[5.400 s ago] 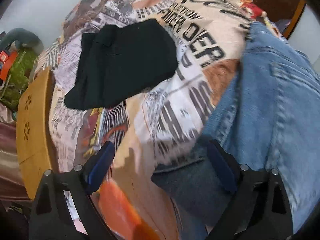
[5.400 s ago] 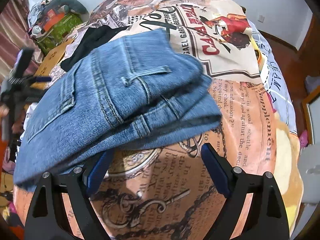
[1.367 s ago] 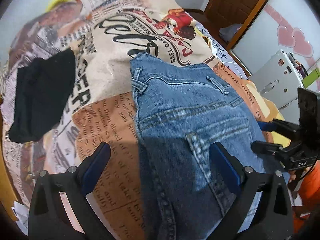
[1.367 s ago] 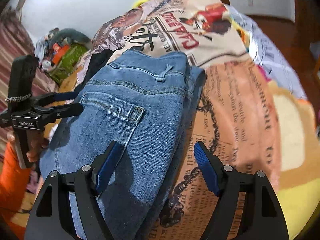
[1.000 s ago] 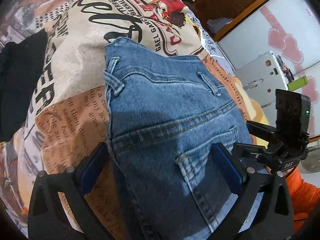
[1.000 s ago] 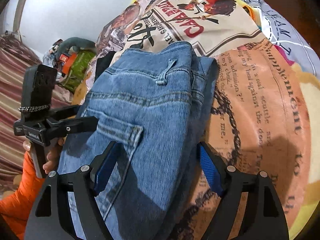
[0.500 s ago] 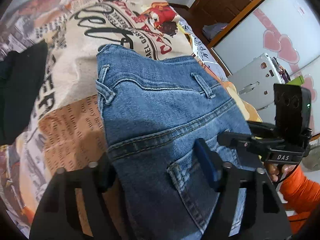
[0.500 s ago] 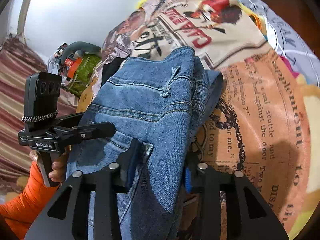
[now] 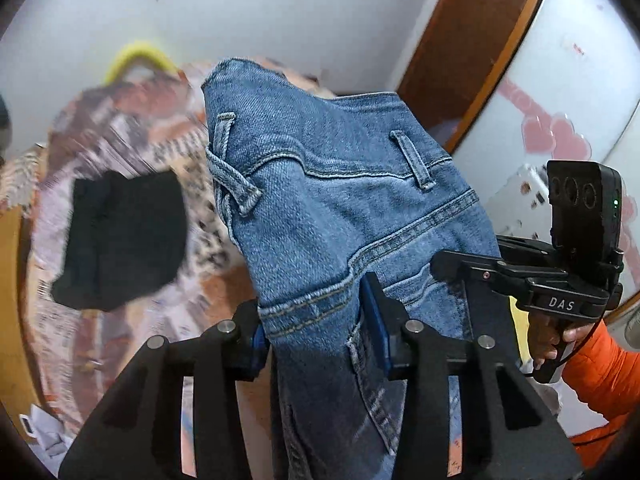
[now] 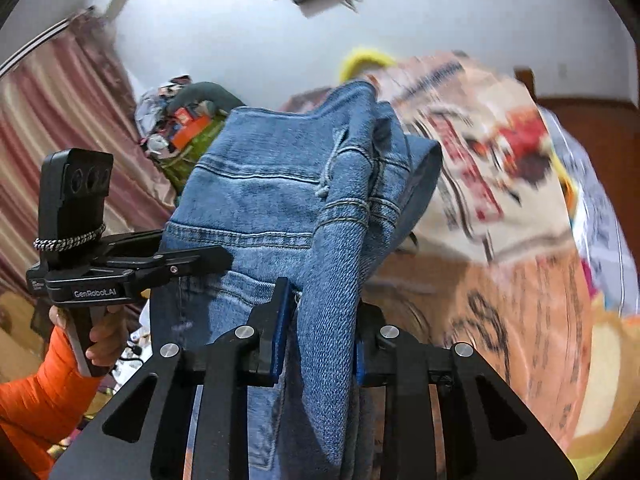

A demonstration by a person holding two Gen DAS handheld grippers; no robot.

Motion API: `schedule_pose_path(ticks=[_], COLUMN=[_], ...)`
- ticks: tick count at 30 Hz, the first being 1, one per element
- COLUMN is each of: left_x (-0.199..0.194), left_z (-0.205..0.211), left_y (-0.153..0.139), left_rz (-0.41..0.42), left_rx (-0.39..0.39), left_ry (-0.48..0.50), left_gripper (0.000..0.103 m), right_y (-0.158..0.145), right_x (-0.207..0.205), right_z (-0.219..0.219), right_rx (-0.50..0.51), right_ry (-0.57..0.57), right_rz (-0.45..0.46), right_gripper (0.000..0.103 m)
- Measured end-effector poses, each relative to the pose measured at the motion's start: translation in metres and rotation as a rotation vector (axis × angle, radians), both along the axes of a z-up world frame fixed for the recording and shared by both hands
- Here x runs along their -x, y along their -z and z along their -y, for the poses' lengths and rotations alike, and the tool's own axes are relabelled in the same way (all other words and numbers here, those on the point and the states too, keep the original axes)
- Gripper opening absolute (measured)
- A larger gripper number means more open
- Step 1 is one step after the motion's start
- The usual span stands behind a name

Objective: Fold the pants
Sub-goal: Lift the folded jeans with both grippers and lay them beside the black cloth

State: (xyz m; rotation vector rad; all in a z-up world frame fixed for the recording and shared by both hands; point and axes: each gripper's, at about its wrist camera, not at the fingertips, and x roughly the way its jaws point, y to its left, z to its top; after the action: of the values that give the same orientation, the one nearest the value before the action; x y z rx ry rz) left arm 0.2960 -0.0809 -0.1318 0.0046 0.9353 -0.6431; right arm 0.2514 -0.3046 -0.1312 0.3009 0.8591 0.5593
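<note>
The folded blue jeans hang lifted above the bed, waistband and belt loops up. My left gripper is shut on the jeans' left edge below the waistband. My right gripper is shut on the thick folded right edge of the jeans. Each gripper shows in the other's view: the right one at the right of the left wrist view, the left one at the left of the right wrist view. The lower part of the jeans is hidden behind the gripper bodies.
The bed with a printed newspaper-pattern blanket lies below. A folded black garment rests on it at the left. A pile of bags sits by the curtain. A wooden door and white cabinet stand at right.
Both grippers have closed on the jeans' side edges and lifted them off the bed; the views have tilted up toward the wall.
</note>
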Motion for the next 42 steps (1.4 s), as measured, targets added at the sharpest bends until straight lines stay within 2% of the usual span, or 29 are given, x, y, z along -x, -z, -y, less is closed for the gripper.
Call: schedule_pose_path(ticks=[6, 10, 14, 19, 25, 29, 36, 42], left_x=[-0.009, -0.026, -0.047, -0.084, -0.142, -0.182, -0.232, -0.263], left_z=[-0.053, -0.083, -0.113, -0.143, -0.166, -0.171, -0.172, -0.167], left_y=[-0.031, -0.04, -0.042, -0.032, 0.001, 0.035, 0.097, 0.137], left_rz=[0.106, 0.15, 0.179, 0.176, 0.13, 0.081, 0.0, -0.071], left_rx=[0.009, 0.0, -0.005, -0.015, -0.013, -0.027, -0.058, -0.069], left_ry=[-0.104, -0.162, -0.215, -0.266, -0.307, -0.328, -0.362, -0.375], left_gripper=[0.041, 0.041, 0.041, 0.04, 0.04, 0.04, 0.04, 0.04], right_y=[-0.029, -0.037, -0.039, -0.036, -0.015, 0.013, 0.07, 0.099], right_x=[-0.03, -0.049, -0.078, -0.108, -0.155, -0.188, -0.238, -0.261], right_z=[-0.051, -0.079, -0.111, -0.142, -0.171, -0.184, -0.196, -0.199], right_rx=[0.017, 0.015, 0.019, 0.041, 0.058, 0.071, 0.104, 0.132], right_ry=[-0.069, -0.102, -0.134, -0.158, -0.153, -0.141, -0.116, -0.079], right_rz=[0.099, 0.14, 0.169, 0.178, 0.144, 0.084, -0.024, -0.084], right_gripper=[0.022, 0.022, 0.022, 0.022, 0.022, 0.022, 0.022, 0.022])
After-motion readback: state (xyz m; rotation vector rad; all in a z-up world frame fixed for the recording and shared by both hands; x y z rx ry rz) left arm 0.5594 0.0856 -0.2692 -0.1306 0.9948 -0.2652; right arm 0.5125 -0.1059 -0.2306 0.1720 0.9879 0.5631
